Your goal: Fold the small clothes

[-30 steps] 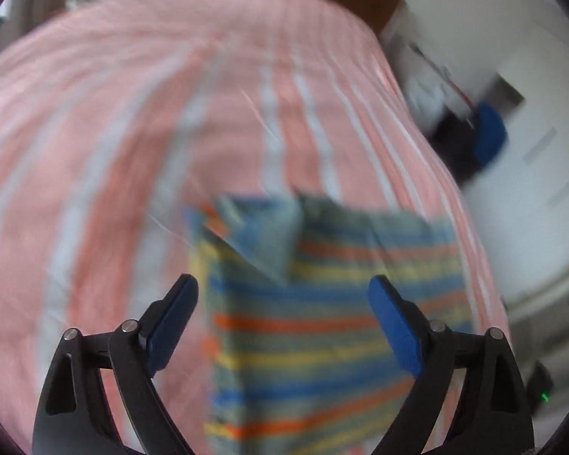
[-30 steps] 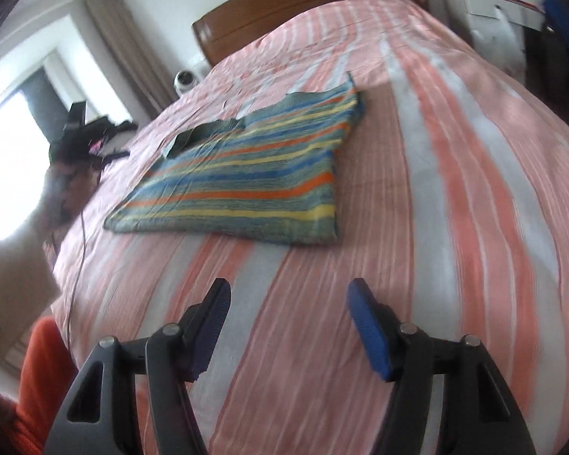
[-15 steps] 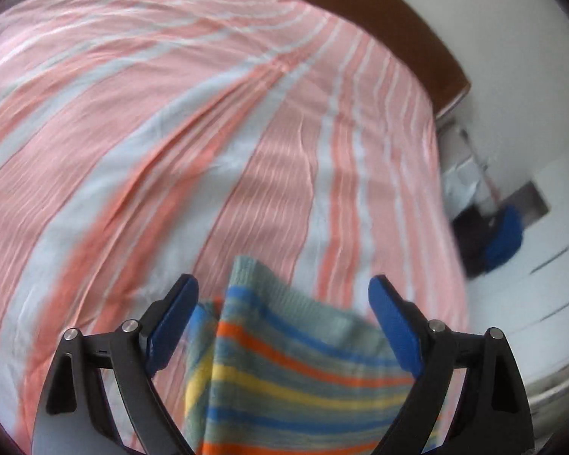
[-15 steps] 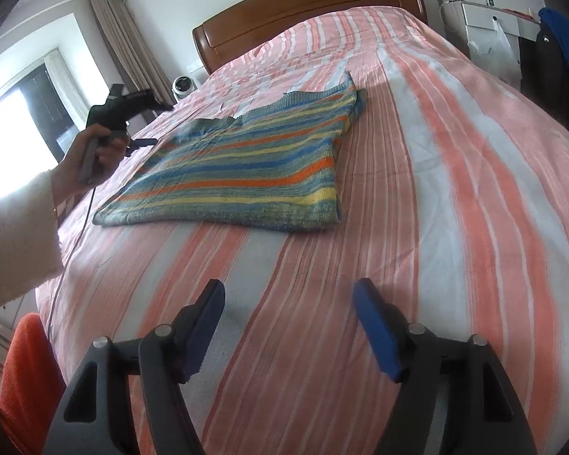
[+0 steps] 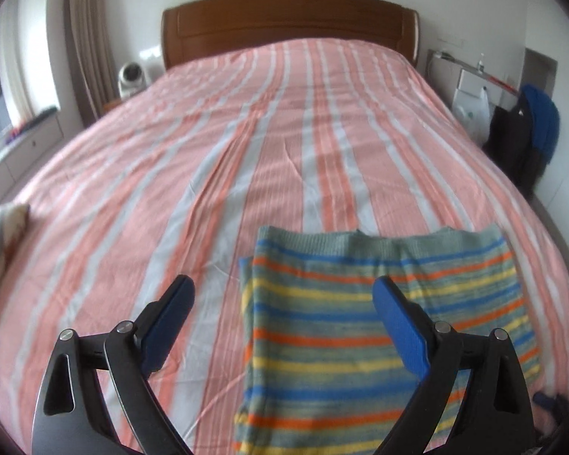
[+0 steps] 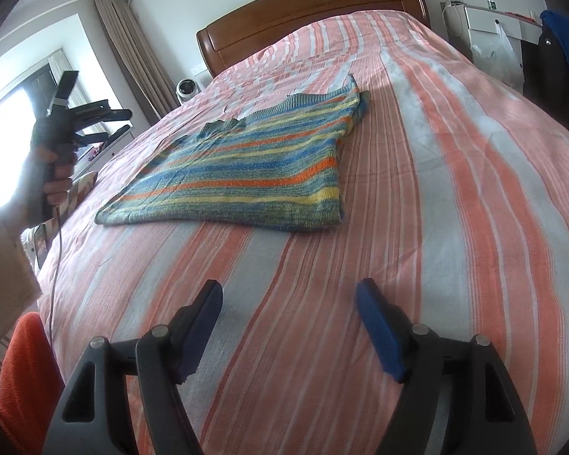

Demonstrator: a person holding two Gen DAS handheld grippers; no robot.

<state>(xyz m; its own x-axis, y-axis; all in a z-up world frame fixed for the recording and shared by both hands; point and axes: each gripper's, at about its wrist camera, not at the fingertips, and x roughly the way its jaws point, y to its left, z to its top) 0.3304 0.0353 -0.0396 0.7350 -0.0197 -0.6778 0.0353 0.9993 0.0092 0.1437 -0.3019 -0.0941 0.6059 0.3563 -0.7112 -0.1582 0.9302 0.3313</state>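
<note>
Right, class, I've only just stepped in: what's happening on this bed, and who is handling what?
A person is folding a small striped sweater on a bed with a pink striped bedspread, holding a two-finger gripper in each hand. The sweater lies flat, partly folded, sleeves tucked in. Neither gripper touches it: the left gripper is open and raised beside the bed, the right gripper open above bare bedspread short of the sweater.

No legible text — none anywhere

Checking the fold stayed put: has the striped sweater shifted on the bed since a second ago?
No. The striped sweater lies on the same bedspread stripes, in line with the headboard.
</note>
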